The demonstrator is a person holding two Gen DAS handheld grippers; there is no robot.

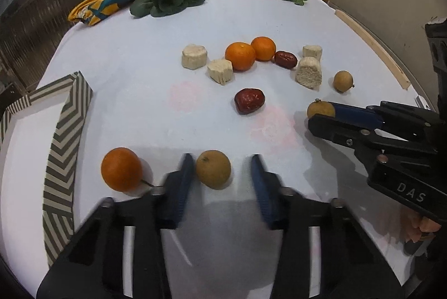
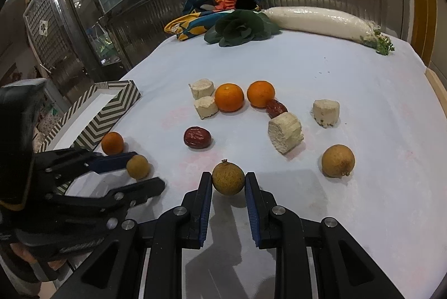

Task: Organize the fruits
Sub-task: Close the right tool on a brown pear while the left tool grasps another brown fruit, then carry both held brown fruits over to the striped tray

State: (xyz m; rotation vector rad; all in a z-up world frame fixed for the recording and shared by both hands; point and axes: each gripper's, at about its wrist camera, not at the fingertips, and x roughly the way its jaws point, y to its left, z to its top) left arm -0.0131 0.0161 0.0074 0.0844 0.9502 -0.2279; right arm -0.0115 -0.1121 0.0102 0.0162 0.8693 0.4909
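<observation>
Here, two tongs work fruit on a white table.
A striped box sits on the left edge, with bare cloth between it and the cluster. There are three oranges, three longans, two dates and four pale chunks. The left tongs stand apart around the near longan, one pad touching it. The right tongs are clenched on the middle longan. The last longan lies near the right edge.

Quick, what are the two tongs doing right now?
Left tongs: open, straddling a brown fruit, not gripping.
Right tongs: closed on a second brown fruit.
</observation>
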